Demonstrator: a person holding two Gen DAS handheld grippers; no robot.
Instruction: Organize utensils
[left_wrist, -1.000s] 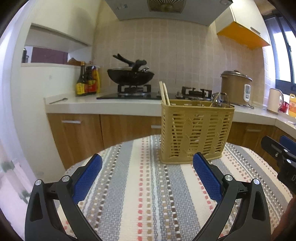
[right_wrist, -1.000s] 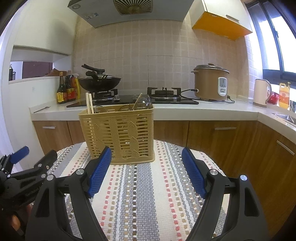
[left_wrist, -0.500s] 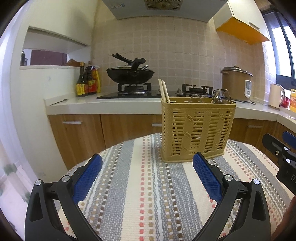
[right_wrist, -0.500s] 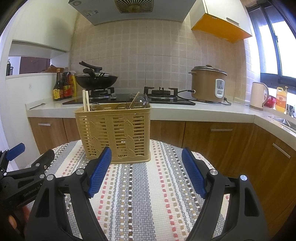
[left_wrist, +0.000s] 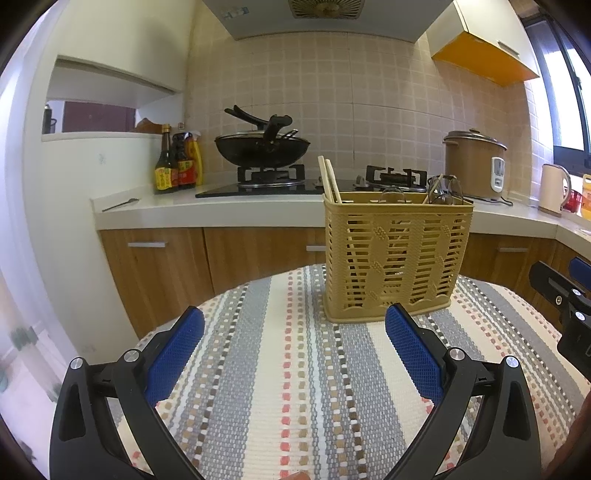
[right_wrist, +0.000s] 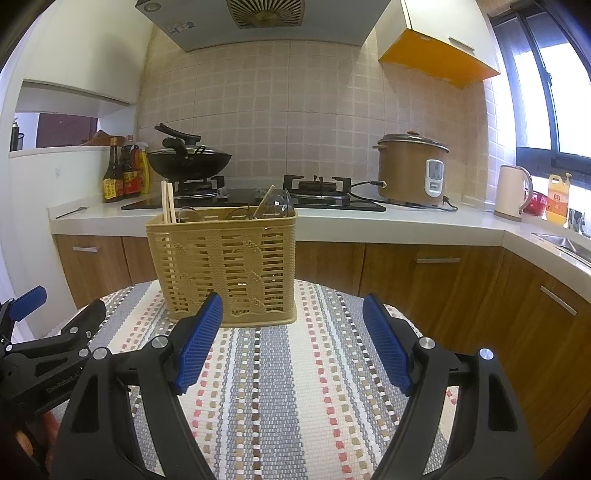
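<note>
Over the striped tablecloth, I am holding both grippers wide and empty.

Nearest me, my left gripper (left_wrist: 293, 332) and my right gripper (right_wrist: 293, 328) are hovering side by side above the near part of the round table (left_wrist: 280, 387), each with its blue pads spread apart and nothing between them. Farther on, toward the table's far edge, the yellow slotted basket (left_wrist: 397, 258) is standing upright, already carrying a pair of chopsticks (left_wrist: 328, 179) in its left corner and what look like spoons or ladles (left_wrist: 445, 190) toward its right end. No loose utensil is lying on the cloth that I can see, so I am judging the sorting done or nearly so. Beyond the table, one thin utensil (left_wrist: 120, 205) is resting on the counter's left end; whether it belongs to the job I cannot tell.
</note>
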